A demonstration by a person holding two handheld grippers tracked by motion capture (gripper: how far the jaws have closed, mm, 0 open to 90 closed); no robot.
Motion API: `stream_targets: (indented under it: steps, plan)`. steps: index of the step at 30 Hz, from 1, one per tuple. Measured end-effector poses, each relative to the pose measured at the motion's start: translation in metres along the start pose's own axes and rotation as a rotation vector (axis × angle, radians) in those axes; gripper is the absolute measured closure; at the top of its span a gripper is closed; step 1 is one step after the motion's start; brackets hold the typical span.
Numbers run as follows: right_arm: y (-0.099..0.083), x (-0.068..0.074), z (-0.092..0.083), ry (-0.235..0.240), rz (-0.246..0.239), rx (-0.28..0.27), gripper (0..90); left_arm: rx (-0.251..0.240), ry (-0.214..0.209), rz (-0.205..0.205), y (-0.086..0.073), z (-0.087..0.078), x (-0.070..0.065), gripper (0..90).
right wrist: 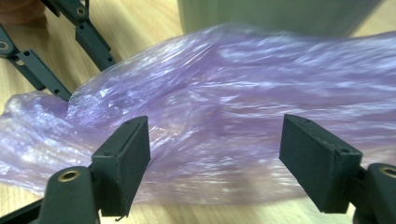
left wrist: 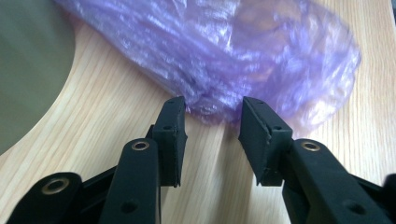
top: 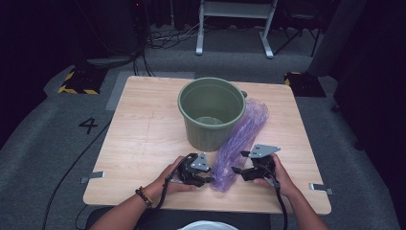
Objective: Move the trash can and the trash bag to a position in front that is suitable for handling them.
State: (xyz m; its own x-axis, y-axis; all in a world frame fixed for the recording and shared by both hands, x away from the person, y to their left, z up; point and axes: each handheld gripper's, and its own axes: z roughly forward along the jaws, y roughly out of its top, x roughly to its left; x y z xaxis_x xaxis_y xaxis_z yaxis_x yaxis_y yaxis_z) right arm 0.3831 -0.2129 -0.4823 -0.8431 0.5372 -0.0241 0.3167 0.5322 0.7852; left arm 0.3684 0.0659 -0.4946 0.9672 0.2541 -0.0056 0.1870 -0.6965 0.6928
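Gaping either side of crinkled, translucent purple plastic bag (right wrist: pixel 224 116): right gripper (right wrist: pixel 215 158). Half-closed at bag's edge, gripping nothing: left gripper (left wrist: pixel 212 135).

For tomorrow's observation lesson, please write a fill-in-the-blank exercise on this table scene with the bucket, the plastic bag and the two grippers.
1. The crumpled plastic bag is ____ in colour.
2. The round green bucket stands upright on the wooden ____.
3. The bag lies between the left gripper and the ____ gripper.
4. The right gripper has its jaws standing ____, one on each side of the bag's width.

Missing words: purple; table; right; open
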Motion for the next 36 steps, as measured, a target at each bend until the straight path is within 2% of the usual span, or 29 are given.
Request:
stream_targets:
  steps: [2,4,6,8,11,12,13,14,15,19,23,25,28,30,31,33,36]
  plan:
    - [0.001,-0.003,-0.005,-0.01,-0.01,-0.02,23.9,0.003,-0.008,0.004,-0.004,-0.004,0.002,60.1]
    - [0.005,-0.003,-0.007,-0.013,-0.047,-0.044,23.5,0.011,-0.015,0.017,-0.006,-0.007,0.005,60.0]
    - [0.011,-0.004,-0.005,-0.01,-0.075,-0.067,23.3,-0.001,-0.01,0.007,-0.01,-0.009,0.008,59.9]
    - [0.016,-0.006,-0.002,0.005,-0.117,-0.07,23.4,-0.008,-0.008,0.008,-0.012,-0.011,0.01,59.9]
    - [0.02,-0.009,-0.003,0.004,-0.141,-0.067,25.0,-0.006,0.007,-0.006,-0.013,-0.012,0.011,59.7]
    - [0.022,-0.01,-0.006,0.007,-0.138,-0.074,25.1,0.0,0.019,-0.015,-0.013,-0.012,0.011,55.4]
    - [0.022,-0.01,-0.009,0.002,-0.135,-0.083,25.6,0.002,0.021,-0.038,-0.013,-0.011,0.011,47.0]
    - [0.022,-0.01,-0.013,-0.008,-0.129,-0.091,26.6,-0.008,-0.009,-0.054,-0.013,-0.011,0.011,37.4]
    - [0.021,-0.011,-0.016,-0.026,-0.121,-0.091,26.7,-0.034,-0.033,-0.076,-0.012,-0.011,0.009,33.6]
    - [0.012,-0.015,-0.018,-0.098,-0.095,-0.056,27.8,-0.14,-0.026,-0.093,-0.001,-0.02,0.001,23.4]
    - [0.003,-0.021,-0.018,-0.12,-0.069,-0.028,27.7,-0.208,-0.037,-0.068,0.016,-0.023,-0.011,20.4]
    - [0.0,-0.027,-0.019,-0.151,-0.062,-0.015,27.7,-0.191,-0.032,-0.034,0.024,-0.018,-0.017,19.0]
    - [-0.006,-0.037,-0.024,-0.187,-0.025,-0.017,27.7,-0.169,-0.025,-0.025,0.035,-0.003,-0.021,19.6]
    - [-0.01,-0.043,-0.027,-0.204,-0.006,-0.02,27.7,-0.141,-0.002,-0.006,0.039,0.006,-0.023,21.6]
    - [-0.011,-0.045,-0.028,-0.203,0.003,-0.026,27.7,-0.111,0.011,0.007,0.041,0.013,-0.023,23.2]
    - [-0.016,-0.05,-0.03,-0.204,0.026,-0.033,27.6,-0.075,0.007,0.012,0.041,0.021,-0.02,28.4]
    - [-0.021,-0.054,-0.034,-0.195,0.047,-0.041,27.4,-0.037,0.008,0.002,0.038,0.027,-0.017,39.0]
